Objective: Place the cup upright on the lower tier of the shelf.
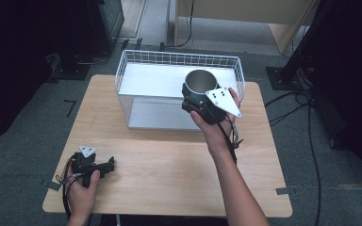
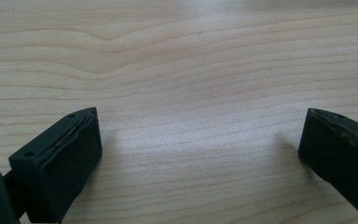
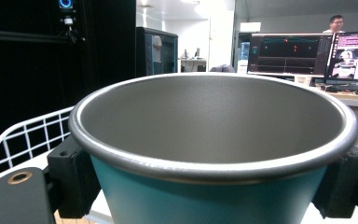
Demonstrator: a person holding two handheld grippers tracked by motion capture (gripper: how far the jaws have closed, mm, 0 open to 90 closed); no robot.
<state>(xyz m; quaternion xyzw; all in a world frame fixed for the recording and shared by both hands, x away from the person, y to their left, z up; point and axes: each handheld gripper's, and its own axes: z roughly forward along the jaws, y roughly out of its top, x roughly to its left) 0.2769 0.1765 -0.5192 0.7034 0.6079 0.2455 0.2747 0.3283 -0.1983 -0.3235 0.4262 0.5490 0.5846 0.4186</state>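
A teal metal cup (image 1: 200,82) with a grey inside is held upright over the right part of the white wire basket (image 1: 136,61). My right gripper (image 1: 199,96) is shut on the cup (image 3: 209,154), one jaw on each side just under the rim. My left gripper (image 1: 111,165) rests low at the table's front left, open, with bare wood between its jaws (image 2: 200,140).
The basket stands at the back middle of the wooden table (image 1: 169,174) and holds a flat grey tray (image 1: 155,80). Cables and dark stands line the floor on both sides. Monitors (image 3: 307,53) and a person stand far behind the cup.
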